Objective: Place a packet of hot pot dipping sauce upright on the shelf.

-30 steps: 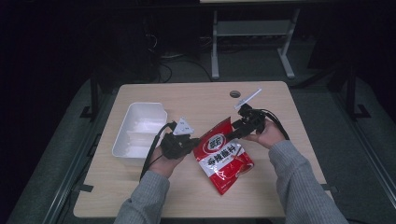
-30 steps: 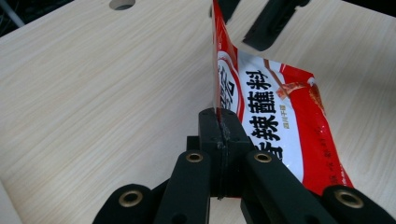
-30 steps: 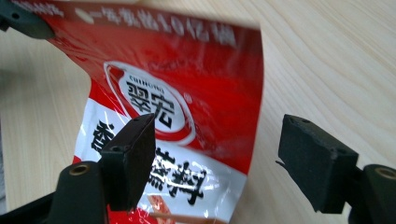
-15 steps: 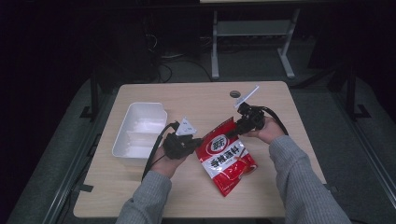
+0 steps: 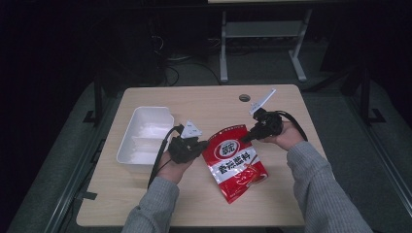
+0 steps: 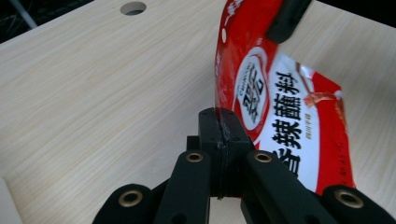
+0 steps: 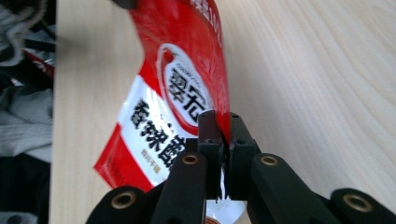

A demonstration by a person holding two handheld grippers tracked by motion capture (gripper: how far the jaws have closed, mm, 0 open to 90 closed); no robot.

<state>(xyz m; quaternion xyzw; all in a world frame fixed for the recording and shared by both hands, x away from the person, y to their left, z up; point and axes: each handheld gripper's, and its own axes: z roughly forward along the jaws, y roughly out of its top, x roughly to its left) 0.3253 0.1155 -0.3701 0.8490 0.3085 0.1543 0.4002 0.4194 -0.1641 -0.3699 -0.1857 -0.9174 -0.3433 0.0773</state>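
Red seasoning packet (image 5: 234,162) with a white band across its middle, a round white-ringed logo near its top and large black Chinese characters on the band, glossy and crinkled, lies at the centre of the wooden table (image 5: 209,104), between the person's two hands. In the high view its long axis runs on a diagonal: the top edge, far from the person, points up and slightly left toward the middle of the table, and the bottom end points down and to the right, toward the near edge, where it rests on the wood. The upper part is lifted off the table and held taut between both tools. The left gripper (image 5: 201,144) has its jaws pressed together on the packet's upper left edge; in the left gripper view (image 6: 219,128) the thin red film is seen pinched in the seam between the two black jaws, with the packet rising to the right. The right gripper (image 5: 247,136) is likewise clamped on the upper right corner; in the right gripper view (image 7: 223,135) the jaws are closed on the red edge just below the logo, a thin slit between them taken up by the film. A white plastic tray (image 5: 143,141) with two compartments sits on the table to the left, just beside the left hand (image 5: 175,165). A round cable hole (image 5: 244,97) lies near the far edge of the table.
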